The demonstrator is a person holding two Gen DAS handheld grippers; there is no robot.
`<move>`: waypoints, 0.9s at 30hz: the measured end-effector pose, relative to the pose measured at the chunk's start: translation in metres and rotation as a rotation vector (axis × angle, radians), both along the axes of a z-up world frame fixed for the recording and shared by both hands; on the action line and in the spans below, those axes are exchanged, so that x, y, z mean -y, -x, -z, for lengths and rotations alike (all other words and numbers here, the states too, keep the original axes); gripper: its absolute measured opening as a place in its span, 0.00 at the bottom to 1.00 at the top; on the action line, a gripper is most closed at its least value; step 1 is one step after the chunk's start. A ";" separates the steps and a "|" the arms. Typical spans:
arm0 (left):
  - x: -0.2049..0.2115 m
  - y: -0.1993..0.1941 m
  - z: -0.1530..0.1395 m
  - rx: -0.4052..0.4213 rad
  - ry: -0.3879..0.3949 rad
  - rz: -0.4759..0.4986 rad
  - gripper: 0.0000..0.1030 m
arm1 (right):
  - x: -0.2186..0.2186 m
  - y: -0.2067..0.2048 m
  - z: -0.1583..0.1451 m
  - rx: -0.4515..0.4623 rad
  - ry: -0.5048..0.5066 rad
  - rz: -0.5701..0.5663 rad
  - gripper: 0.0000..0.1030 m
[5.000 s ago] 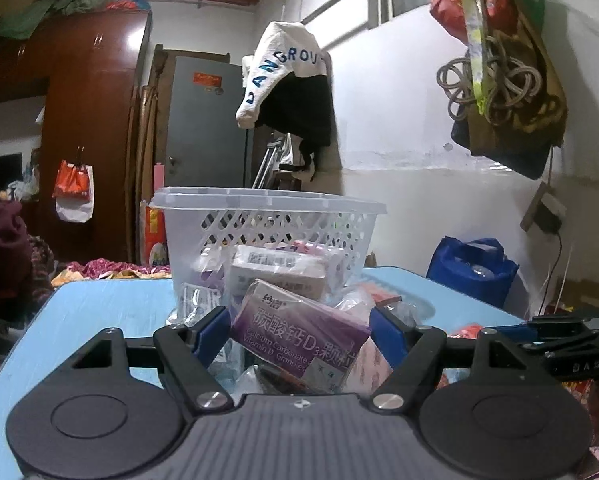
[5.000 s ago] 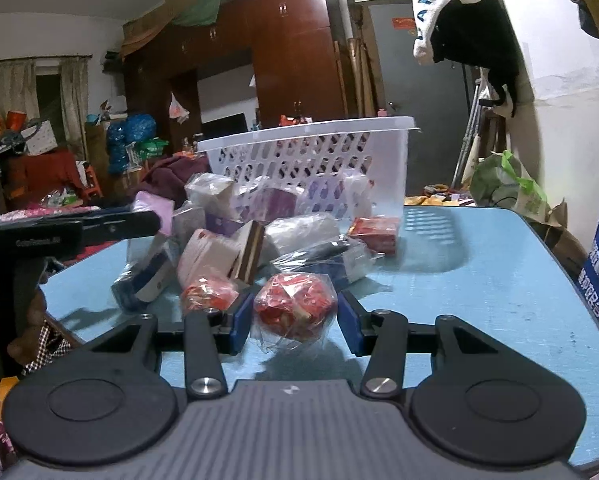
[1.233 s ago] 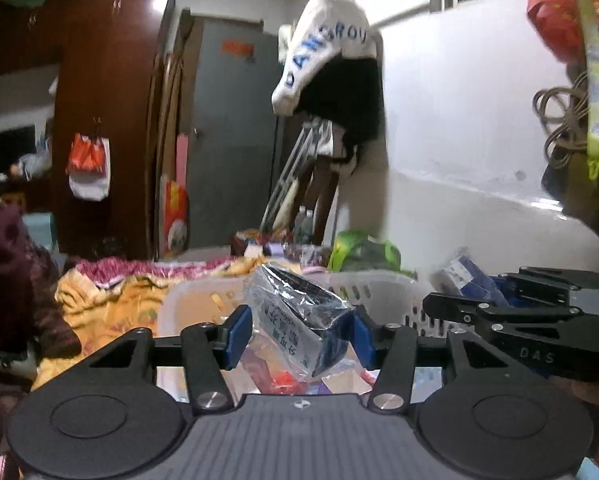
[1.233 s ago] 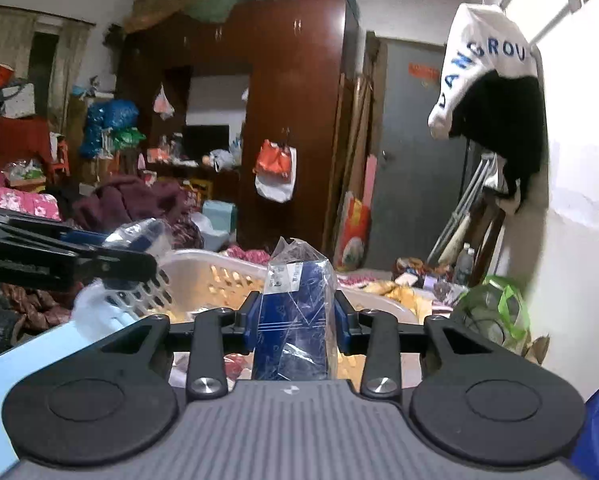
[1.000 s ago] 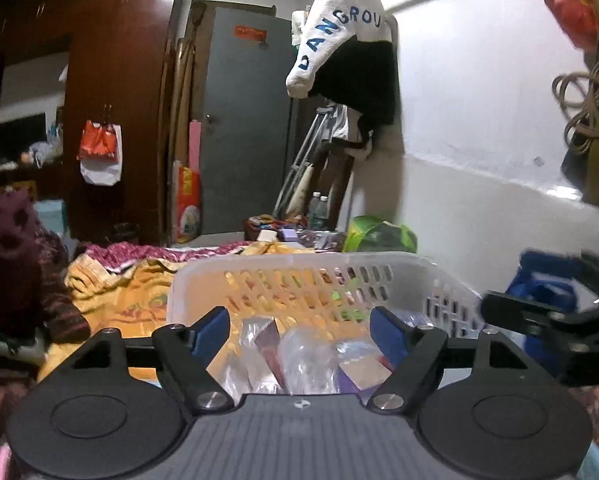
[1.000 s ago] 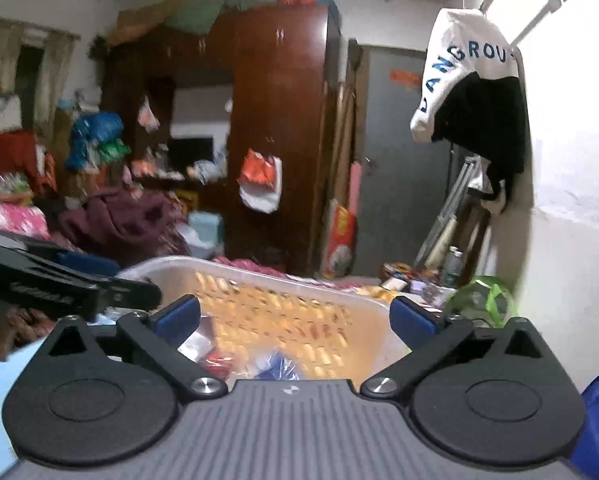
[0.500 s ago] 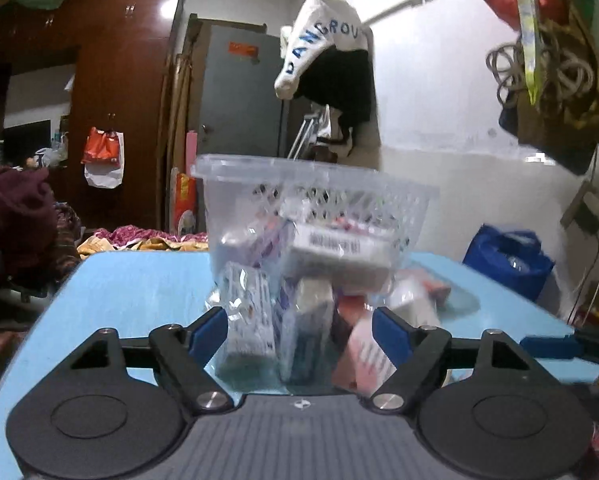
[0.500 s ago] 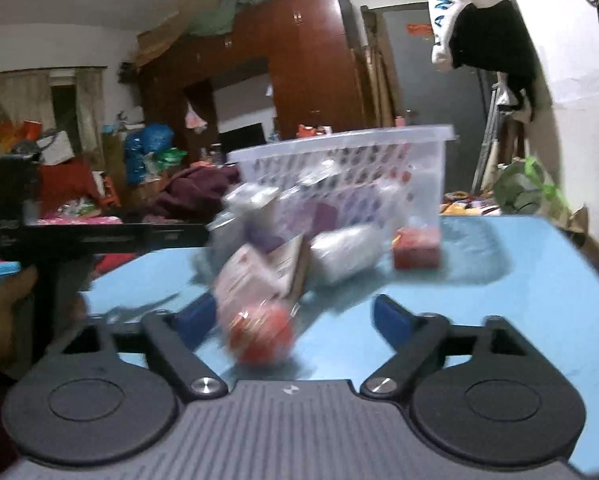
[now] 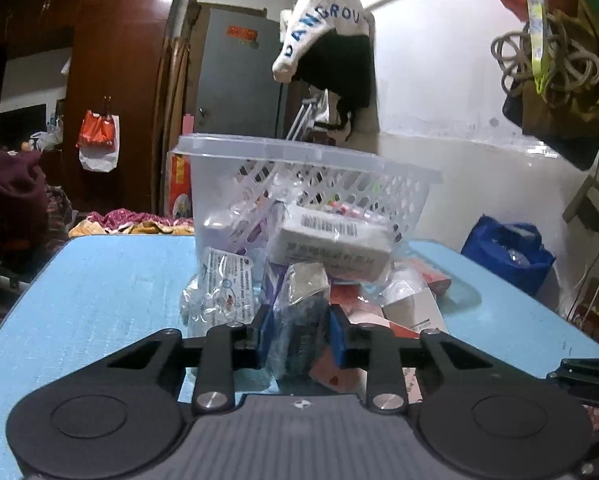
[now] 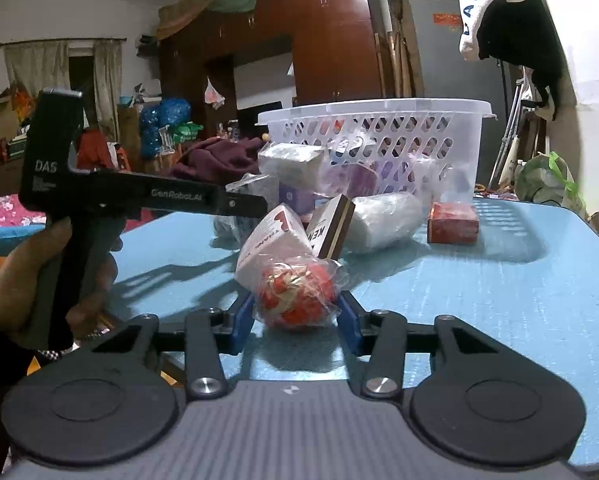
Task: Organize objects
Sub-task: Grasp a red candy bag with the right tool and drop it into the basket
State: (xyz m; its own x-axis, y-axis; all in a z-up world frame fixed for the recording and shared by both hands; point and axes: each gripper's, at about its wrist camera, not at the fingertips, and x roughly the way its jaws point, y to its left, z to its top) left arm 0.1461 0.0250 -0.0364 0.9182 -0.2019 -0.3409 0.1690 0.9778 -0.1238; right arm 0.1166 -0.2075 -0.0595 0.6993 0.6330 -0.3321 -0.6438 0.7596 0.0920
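— That red round sweet-like bundle in crinkly clear wrap (image 10: 295,298), near on the blue table (image 10: 499,280): is it gripped?

— The right gripper (image 10: 295,320) brackets it, pads touching the wrap. Looks light, squashy, slippery; best pinched across its middle.

— And the left gripper (image 9: 301,336)?

— Clamped on a dark plastic-wrapped packet (image 9: 299,336), in front of the white perforated plastic basket (image 9: 311,184).

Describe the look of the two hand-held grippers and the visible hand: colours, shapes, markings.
Each hand-held gripper, left and right, has blue finger pads on black linkage arms with silver pivot bolts, two black round discs, and a ribbed grey body. In the right wrist view the left unit shows a black pistol-style handle with white "DAS" and "GenRobot.AI" lettering, held by a bare hand with a dark cuff.
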 end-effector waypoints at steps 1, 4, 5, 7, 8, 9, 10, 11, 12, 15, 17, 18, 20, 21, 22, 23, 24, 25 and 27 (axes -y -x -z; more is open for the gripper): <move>-0.002 0.002 0.000 0.009 0.009 -0.003 0.32 | 0.001 0.001 0.000 0.002 -0.001 0.001 0.47; -0.007 0.012 -0.001 0.050 0.042 0.007 0.32 | 0.006 0.003 -0.002 0.015 -0.006 0.012 0.47; -0.007 0.016 -0.002 0.067 0.046 0.010 0.32 | 0.009 0.003 -0.003 0.019 -0.018 0.014 0.47; -0.008 0.028 -0.005 0.108 0.054 0.018 0.32 | 0.016 0.002 -0.006 0.023 -0.038 0.022 0.47; -0.008 0.031 -0.007 0.121 0.057 0.023 0.32 | 0.018 0.002 -0.007 0.027 -0.041 0.029 0.47; -0.008 0.036 -0.008 0.136 0.055 0.025 0.32 | 0.020 0.001 -0.008 0.031 -0.042 0.037 0.47; -0.008 0.037 -0.010 0.140 0.052 0.026 0.32 | 0.022 0.000 -0.008 0.033 -0.041 0.045 0.47; -0.008 0.039 -0.011 0.145 0.052 0.028 0.32 | 0.025 -0.001 -0.008 0.035 -0.040 0.056 0.47; -0.008 0.040 -0.012 0.148 0.054 0.032 0.32 | 0.027 -0.003 -0.008 0.038 -0.038 0.068 0.47; -0.007 0.041 -0.010 0.142 0.050 0.041 0.32 | 0.033 -0.006 -0.007 0.045 -0.026 0.106 0.47; -0.009 0.042 -0.008 0.146 0.054 0.040 0.32 | 0.039 -0.009 -0.006 0.041 -0.035 0.115 0.46; -0.011 0.042 -0.008 0.147 0.061 0.043 0.32 | 0.042 -0.009 -0.007 0.042 -0.041 0.119 0.46; -0.015 0.045 -0.008 0.160 0.081 0.049 0.32 | 0.045 -0.010 -0.010 0.046 -0.055 0.119 0.46; -0.016 0.045 -0.011 0.175 0.093 0.049 0.32 | 0.046 -0.010 -0.012 0.050 -0.062 0.115 0.46; -0.018 0.045 -0.017 0.191 0.095 0.053 0.32 | 0.045 -0.011 -0.016 0.058 -0.065 0.108 0.46; -0.018 0.044 -0.026 0.215 0.083 0.057 0.32 | 0.044 -0.014 -0.024 0.071 -0.067 0.101 0.46; -0.018 0.038 -0.042 0.246 0.073 0.061 0.32 | 0.042 -0.018 -0.035 0.096 -0.072 0.094 0.46; -0.018 0.030 -0.058 0.270 0.064 0.068 0.32 | 0.038 -0.023 -0.049 0.135 -0.080 0.083 0.46; -0.014 0.004 -0.089 0.291 0.033 0.072 0.33 | 0.029 -0.041 -0.084 0.230 -0.094 0.067 0.46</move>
State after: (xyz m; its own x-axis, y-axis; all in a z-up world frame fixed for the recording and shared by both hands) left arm 0.1424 0.0391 0.0529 0.9593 -0.2766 -0.0579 0.2708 0.9583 -0.0915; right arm 0.1580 -0.2362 0.0244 0.7912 0.6031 -0.1014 -0.6044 0.7964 0.0209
